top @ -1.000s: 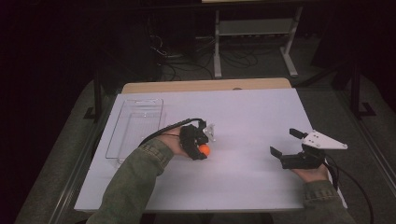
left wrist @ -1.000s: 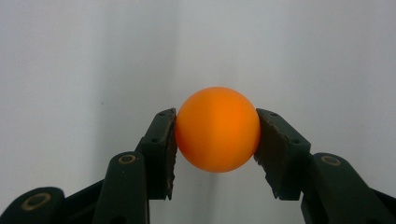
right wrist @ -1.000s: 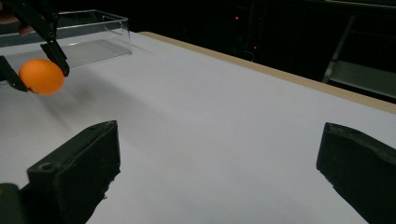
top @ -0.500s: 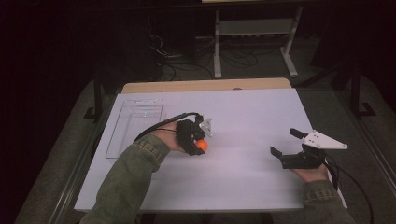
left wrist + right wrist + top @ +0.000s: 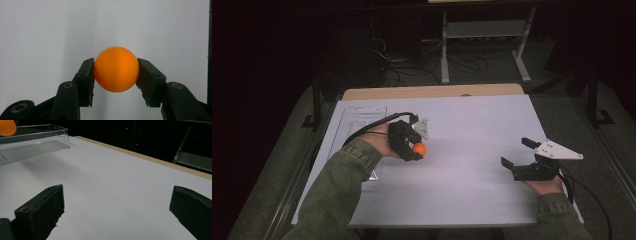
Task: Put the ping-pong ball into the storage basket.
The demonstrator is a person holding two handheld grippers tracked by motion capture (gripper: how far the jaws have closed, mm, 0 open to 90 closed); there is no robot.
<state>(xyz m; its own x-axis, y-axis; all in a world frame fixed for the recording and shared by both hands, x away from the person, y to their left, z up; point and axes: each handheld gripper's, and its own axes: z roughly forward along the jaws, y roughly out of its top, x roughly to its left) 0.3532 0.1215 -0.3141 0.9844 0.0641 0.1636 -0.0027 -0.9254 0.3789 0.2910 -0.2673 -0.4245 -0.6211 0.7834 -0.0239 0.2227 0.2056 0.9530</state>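
Note:
An orange ball (image 5: 116, 69) sits clamped between the two black jaws of my left gripper (image 5: 115, 75), which is shut on it and held above the white table. From above, the ball (image 5: 419, 149) shows at the tip of that gripper (image 5: 416, 150), left of the table's middle. My right gripper (image 5: 516, 153) rests at the right side of the table with its jaws wide open and nothing between them. Along its own jaws the right gripper (image 5: 117, 207) faces bare white table, and the orange ball (image 5: 7, 127) peeks in at the top left corner.
A clear plastic tray (image 5: 354, 122) lies at the table's left side, behind the left hand; in the right gripper view the tray (image 5: 37, 143) stands at the upper left. A wooden edge (image 5: 432, 91) runs along the far side. Dark floor and a metal rack lie beyond.
The left hand has risen and drifted toward the far left with the ball held in its jaws. The right gripper has stayed where it was.

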